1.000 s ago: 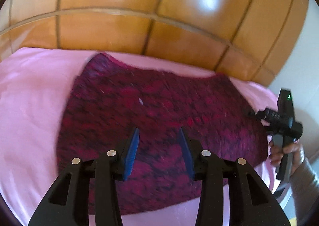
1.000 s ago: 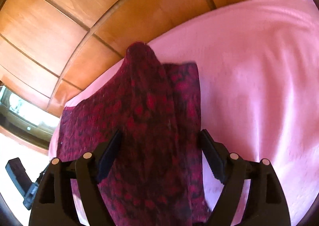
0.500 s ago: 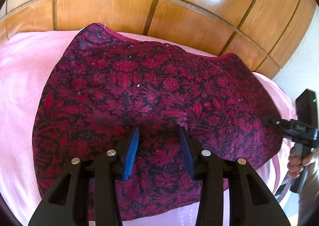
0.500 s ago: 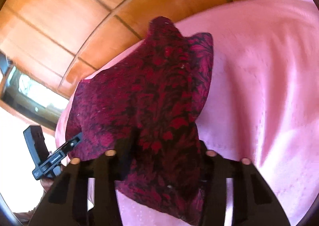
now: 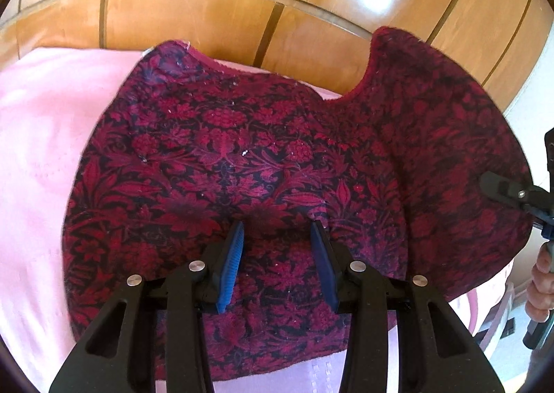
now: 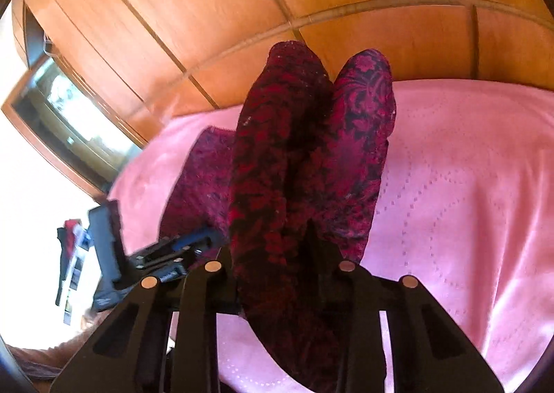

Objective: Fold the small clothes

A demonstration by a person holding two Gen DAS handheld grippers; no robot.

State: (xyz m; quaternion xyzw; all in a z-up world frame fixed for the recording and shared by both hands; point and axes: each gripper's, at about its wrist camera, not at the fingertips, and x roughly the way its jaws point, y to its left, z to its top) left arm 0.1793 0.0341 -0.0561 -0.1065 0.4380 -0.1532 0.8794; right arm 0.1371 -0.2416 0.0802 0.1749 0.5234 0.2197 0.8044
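So at this point the dark red floral cloth was spread on the pink bedspread, lying right under and ahead of the left gripper. That one had its blue pads partly spread, tips resting on or just above the fabric. I couldn't see them nipping any of it, so I'd call it open and more of a hold-down than a grip.

The right gripper was the busy one. Its jaws had just been closing, and the cloth was bunched between them, so it was pinching the cloth's edge. From its own camera the fabric stood up in two lobes straight ahead of the fingers. From the left camera that whole end was lifted off the bed, off to the left gripper's right side.

What could go wrong, in my opinion:
- the pinch looked like a thick wad, not a clean edge, so the fold could land crooked or lumpy
- if the left gripper wasn't really pressing, the whole cloth could drag across the slippery bedspread instead of folding
- fabric could slip out mid-swing
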